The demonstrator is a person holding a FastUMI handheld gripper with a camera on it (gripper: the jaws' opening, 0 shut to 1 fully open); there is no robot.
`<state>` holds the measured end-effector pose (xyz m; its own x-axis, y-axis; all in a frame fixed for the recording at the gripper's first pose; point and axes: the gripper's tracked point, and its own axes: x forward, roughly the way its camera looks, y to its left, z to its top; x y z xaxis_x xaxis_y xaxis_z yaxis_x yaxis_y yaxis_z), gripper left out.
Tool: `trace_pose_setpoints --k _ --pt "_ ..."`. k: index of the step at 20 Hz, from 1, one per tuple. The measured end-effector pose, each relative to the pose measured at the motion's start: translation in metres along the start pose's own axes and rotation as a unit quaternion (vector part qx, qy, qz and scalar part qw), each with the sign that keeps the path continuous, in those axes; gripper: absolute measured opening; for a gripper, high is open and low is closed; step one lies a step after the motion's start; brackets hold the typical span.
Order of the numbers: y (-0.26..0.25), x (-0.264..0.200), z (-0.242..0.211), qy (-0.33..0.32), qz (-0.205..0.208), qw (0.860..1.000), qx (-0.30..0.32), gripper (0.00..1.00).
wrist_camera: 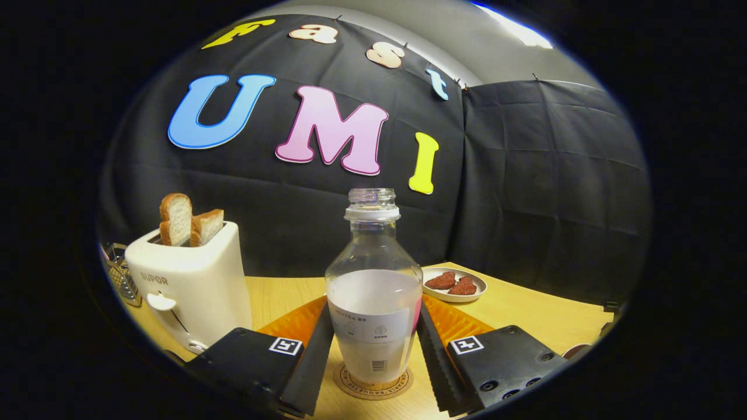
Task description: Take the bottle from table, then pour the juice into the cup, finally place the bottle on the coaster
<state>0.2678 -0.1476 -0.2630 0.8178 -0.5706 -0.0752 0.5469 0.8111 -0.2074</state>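
Observation:
A clear, uncapped bottle with pale milky liquid up to its shoulder stands upright on a round cork coaster on the wooden table. It sits between the two fingers of my gripper. Both fingers lie against the bottle's sides at its widest part, so the gripper is shut on the bottle. The bottle's base rests on the coaster, just ahead of the gripper body.
An orange mat lies under and behind the fingers. A white toaster holding two bread slices stands to the left, with a wire rack beside it. Beyond the right finger sits a small plate of reddish-brown pieces.

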Motion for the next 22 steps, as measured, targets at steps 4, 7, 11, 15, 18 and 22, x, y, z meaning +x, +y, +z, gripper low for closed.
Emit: trace_pose_setpoints --k 4,7,11,15,18,22 --pt "-0.004 0.007 -0.014 0.009 -0.012 1.000 0.016 0.77" --pt "-0.005 0.010 -0.022 0.018 -0.012 1.000 0.018 0.77" --pt "0.001 0.011 -0.027 0.019 -0.003 1.000 0.020 0.77" --pt "-0.001 0.002 -0.030 0.022 -0.011 0.999 0.025 0.77" --pt "-0.005 -0.001 -0.027 0.020 -0.019 0.999 0.020 0.82" --pt "-0.008 -0.007 -0.025 0.022 -0.016 0.999 0.036 0.99"
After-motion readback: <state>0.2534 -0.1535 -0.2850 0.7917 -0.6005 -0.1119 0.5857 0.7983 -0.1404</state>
